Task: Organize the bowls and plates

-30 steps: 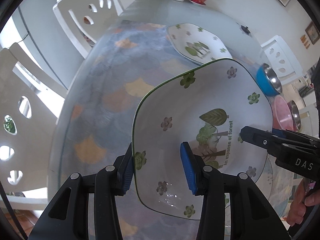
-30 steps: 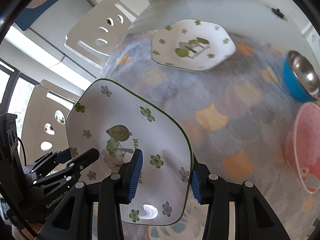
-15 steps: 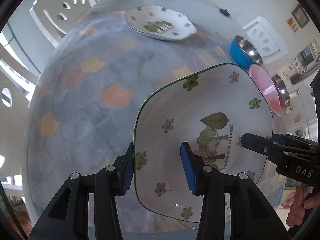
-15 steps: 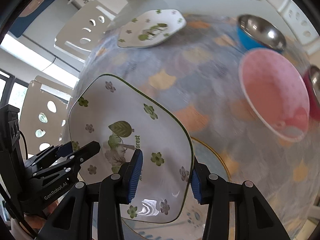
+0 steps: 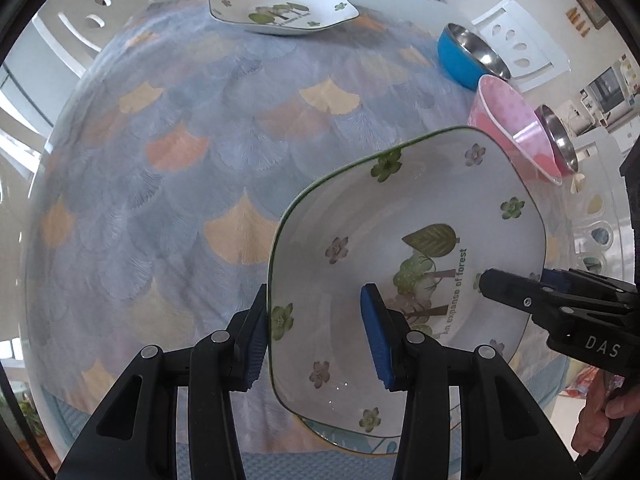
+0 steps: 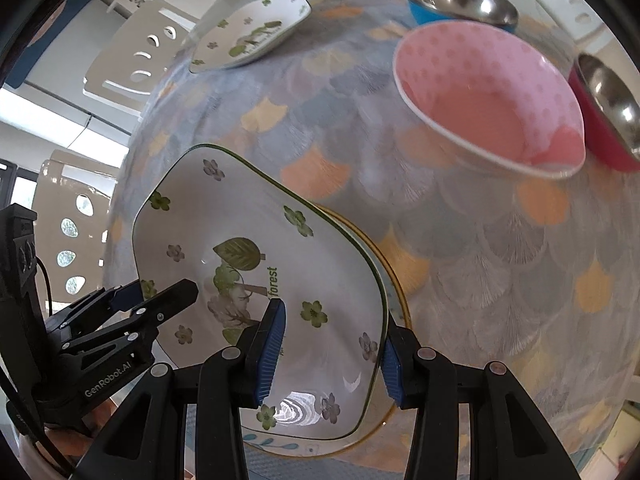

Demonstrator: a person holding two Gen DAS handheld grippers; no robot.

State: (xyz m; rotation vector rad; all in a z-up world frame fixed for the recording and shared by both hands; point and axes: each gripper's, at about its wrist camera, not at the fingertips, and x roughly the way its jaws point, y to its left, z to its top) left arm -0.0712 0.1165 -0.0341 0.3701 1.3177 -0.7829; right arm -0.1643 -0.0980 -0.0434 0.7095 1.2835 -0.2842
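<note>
A white floral plate (image 5: 408, 216) (image 6: 256, 240) is held by both grippers. My left gripper (image 5: 316, 336) is shut on its left rim. My right gripper (image 6: 328, 352) is shut on its right rim; the right gripper also shows at the right of the left wrist view (image 5: 516, 292), and the left gripper at the left of the right wrist view (image 6: 160, 300). The plate hangs low over a gold-rimmed plate (image 6: 400, 280) (image 5: 352, 444) at the table's near edge. A second floral plate (image 5: 280, 8) (image 6: 248, 36) lies at the far side.
A pink bowl (image 6: 488, 96) (image 5: 516, 120), a blue steel bowl (image 6: 460, 0) (image 5: 468, 52) and a red steel bowl (image 6: 608, 112) (image 5: 560, 140) stand at the right. The table (image 5: 180, 160) has a fan-patterned cloth. White chairs (image 6: 136, 52) stand around it.
Both grippers have carried the floral plate toward the table's near edge and lower, over the gold-rimmed plate. The bowls have come closer in both views.
</note>
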